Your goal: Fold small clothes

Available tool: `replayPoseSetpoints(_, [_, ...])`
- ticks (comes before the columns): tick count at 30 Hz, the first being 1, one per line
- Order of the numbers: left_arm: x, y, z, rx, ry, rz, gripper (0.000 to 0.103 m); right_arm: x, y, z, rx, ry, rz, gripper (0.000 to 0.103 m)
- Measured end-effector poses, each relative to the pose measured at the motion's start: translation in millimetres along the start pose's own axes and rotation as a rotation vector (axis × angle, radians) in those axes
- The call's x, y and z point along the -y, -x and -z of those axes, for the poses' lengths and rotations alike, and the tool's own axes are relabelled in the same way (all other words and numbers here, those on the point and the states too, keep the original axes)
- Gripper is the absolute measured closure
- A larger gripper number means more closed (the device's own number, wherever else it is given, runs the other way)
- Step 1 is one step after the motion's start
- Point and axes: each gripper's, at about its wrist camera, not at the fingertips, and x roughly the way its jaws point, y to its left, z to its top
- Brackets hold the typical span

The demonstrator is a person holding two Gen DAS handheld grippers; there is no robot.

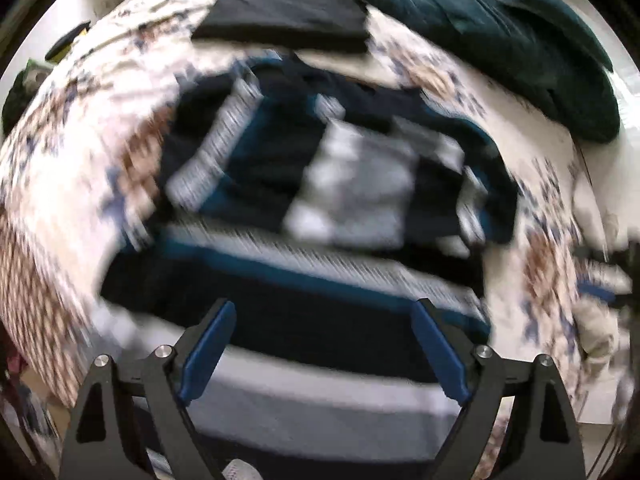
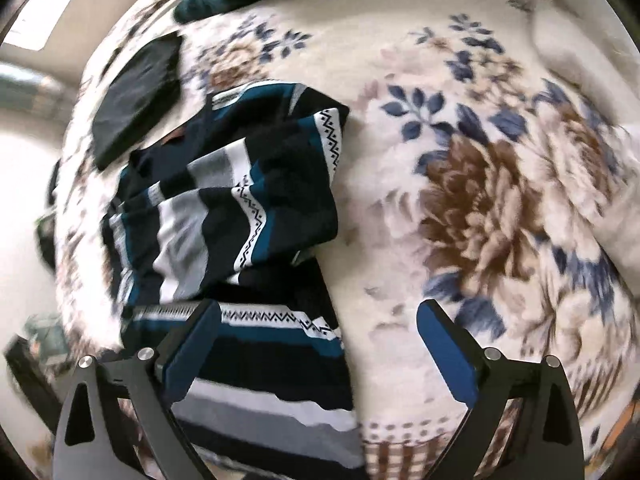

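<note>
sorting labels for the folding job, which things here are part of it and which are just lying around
Part of the job:
- striped garment, partly folded
- folded black garment
- left gripper and right gripper, both open, empty

Just lying about:
- teal blanket, bunched
- floral bedspread, underneath everything

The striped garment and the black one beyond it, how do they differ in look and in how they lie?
The striped garment carries navy, teal, white and grey bands with zigzag trim; the black garment is plain. The striped garment lies rumpled and only partly folded, while the black garment is a flat, neat rectangle. The striped garment spreads much wider than the black one. Both rest on the floral blanket, and neither is held.
</note>
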Motion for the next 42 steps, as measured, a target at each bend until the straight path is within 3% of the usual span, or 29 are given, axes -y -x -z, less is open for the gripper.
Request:
replayPoseSetpoints(4, [64,-24,64,-0.110,0.020,-0.012,0.013,22,-7,-32,-0.069,0.101,-0.098,0.004])
replayPoseSetpoints(9, [119,-59,121,-0.198,0.065,-0.045,0.013,40,-36,-79,-0.149,0.230,-0.134,0.004])
replayPoseSetpoints(15, [147,-90,148,-0.227,0.091,-0.128,0.013,47,-87,-118,-0.244,0.285,-0.217,0.004])
replayPoseSetpoints(18, [155,-107,157,-0.243,0.088,-0.167,0.013,41,-112,-130,-0.282,0.271,-0.314,0.004])
replayPoseSetpoints(23, [166,-116,164,-0.220,0.065,-0.208,0.013,24,-148,-134,-0.343,0.285,-0.378,0.000])
replayPoseSetpoints(27, [169,-118,168,-0.188,0.060,-0.214,0.014,12,-160,-136,-0.337,0.282,-0.413,0.000])
replayPoseSetpoints(29, [170,-113,177,-0.156,0.070,-0.221,0.020,10,-162,-138,-0.332,0.256,-0.430,0.000])
replayPoseSetpoints(31, [165,-109,180,-0.128,0.071,-0.237,0.049,8,-164,-140,-0.328,0.232,-0.448,0.000])
replayPoseSetpoints(33, [162,-106,182,-0.110,0.064,-0.255,0.067,3,-165,-140,-0.323,0.228,-0.464,0.000])
replayPoseSetpoints(34, [160,-104,183,-0.097,0.066,-0.249,0.082,0,-166,-140,-0.318,0.227,-0.475,0.000])
replayPoseSetpoints(35, [157,-101,183,-0.079,0.068,-0.245,0.091,-4,-166,-138,-0.316,0.233,-0.477,0.001])
replayPoseSetpoints(36, [154,-97,184,-0.062,0.066,-0.245,0.096,-9,-167,-135,-0.316,0.242,-0.474,0.010])
replayPoseSetpoints(37, [151,-94,185,-0.052,0.069,-0.231,0.097,-15,-169,-131,-0.314,0.250,-0.466,0.043])
replayPoseSetpoints(38, [149,-90,186,-0.044,0.077,-0.224,0.097,-20,-170,-128,-0.313,0.255,-0.439,0.065])
replayPoseSetpoints(39, [147,-86,187,-0.029,0.083,-0.224,0.097,-25,-173,-126,-0.316,0.252,-0.411,0.072])
replayPoseSetpoints(42, [135,-65,192,0.005,0.096,-0.213,0.097,-33,-168,-124,-0.289,0.213,-0.404,0.076])
